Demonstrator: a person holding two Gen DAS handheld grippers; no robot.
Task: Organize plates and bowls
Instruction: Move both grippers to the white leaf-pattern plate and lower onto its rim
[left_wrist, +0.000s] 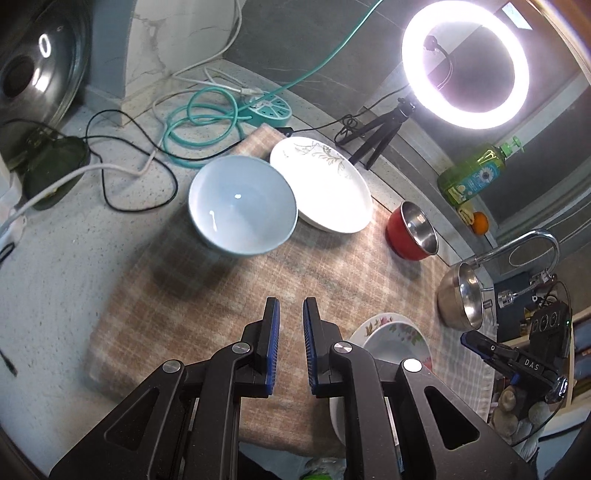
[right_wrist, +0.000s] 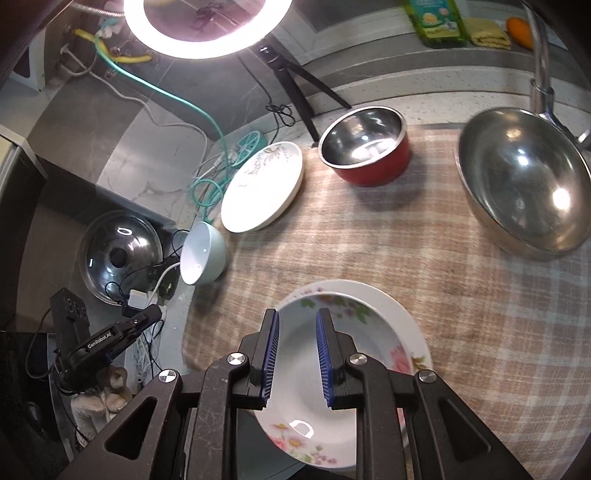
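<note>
A light blue bowl (left_wrist: 242, 205) (right_wrist: 202, 258) stands on the checked cloth (left_wrist: 229, 302), touching a white plate with a leaf print (left_wrist: 325, 184) (right_wrist: 264, 184). A red bowl with a steel inside (left_wrist: 413, 230) (right_wrist: 365, 147) and a large steel bowl (left_wrist: 461, 301) (right_wrist: 524, 181) sit further right. A flowered plate (right_wrist: 354, 354) (left_wrist: 391, 339) lies at the cloth's near edge. My left gripper (left_wrist: 291, 306) is open and empty over bare cloth. My right gripper (right_wrist: 297, 317) is open and empty just above the flowered plate.
A lit ring light on a tripod (left_wrist: 465, 62) (right_wrist: 207, 26) stands at the back. Teal and white cables and a power strip (left_wrist: 266, 109) lie behind the plates. A glass pot lid (right_wrist: 120, 254) is at the left. A soap bottle (left_wrist: 476, 173) and tap (left_wrist: 532, 243) are at the right.
</note>
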